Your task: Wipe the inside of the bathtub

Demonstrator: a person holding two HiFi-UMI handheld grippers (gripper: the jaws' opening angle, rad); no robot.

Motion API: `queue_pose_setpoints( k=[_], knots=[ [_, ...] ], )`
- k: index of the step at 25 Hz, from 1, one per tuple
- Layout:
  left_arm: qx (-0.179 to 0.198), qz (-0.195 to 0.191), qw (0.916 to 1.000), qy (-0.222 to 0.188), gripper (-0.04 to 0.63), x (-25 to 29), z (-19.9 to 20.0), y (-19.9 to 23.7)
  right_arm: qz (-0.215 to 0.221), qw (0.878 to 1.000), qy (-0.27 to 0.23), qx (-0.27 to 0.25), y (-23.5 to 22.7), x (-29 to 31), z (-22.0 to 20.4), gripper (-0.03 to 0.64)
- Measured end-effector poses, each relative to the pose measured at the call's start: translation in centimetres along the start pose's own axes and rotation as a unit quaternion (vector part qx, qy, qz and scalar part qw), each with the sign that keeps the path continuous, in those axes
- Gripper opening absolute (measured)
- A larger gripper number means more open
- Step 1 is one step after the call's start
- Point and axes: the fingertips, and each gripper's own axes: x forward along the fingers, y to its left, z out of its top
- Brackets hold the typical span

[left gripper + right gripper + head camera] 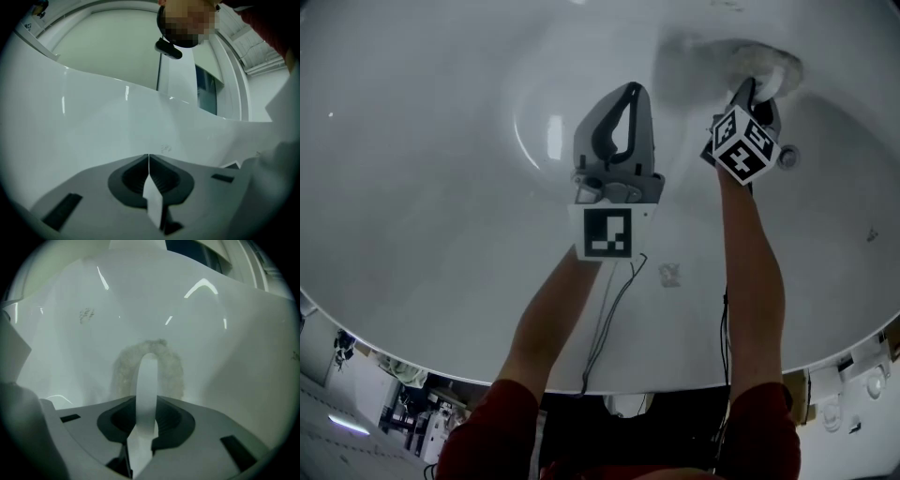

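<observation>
Both bare forearms stretch forward out of red sleeves (502, 422). The left arm (546, 323) angles inward, and the left gripper (631, 92) has its jaws pressed together with nothing between them. The right arm (755, 281) runs straighter and reaches farther. The right gripper (754, 92) is clamped on the white band of a fuzzy scrubber (123, 373).

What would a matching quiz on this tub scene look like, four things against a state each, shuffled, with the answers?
Things:
1 left claw
2 right claw
3 wiping pad
4 bathtub

States:
A fuzzy, against the tub wall
B shut, empty
C smooth, glossy, white
D shut on the pad's white handle

Pairs: 1-B, 2-D, 3-A, 4-C
</observation>
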Motion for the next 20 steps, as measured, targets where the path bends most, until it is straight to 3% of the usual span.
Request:
queue_pose_setpoints(
  k=[6,14,18,20],
  knots=[
    [0.004,0.02,0.9998,-0.002,0.017,-2.8,-0.6,9.0,0.015,1.0,-0.005,-0.008,9.9,-1.0,-1.6,0.094],
    [-0.008,0.06,0.9982,0.008,0.017,-5.1,-1.0,16.4,0.069,0.997,-0.018,-0.039,20.3,-1.4,-1.3,0.094],
    [-0.006,0.067,0.9977,0.012,0.017,-8.6,0.1,26.8,0.077,0.996,-0.02,-0.041,32.1,-2.9,-1.8,0.094],
    [-0.011,0.077,0.9969,0.009,0.017,-10.0,0.2,30.0,0.088,0.995,-0.021,-0.049,36.1,-3.5,-2.3,0.094]
  ],
)
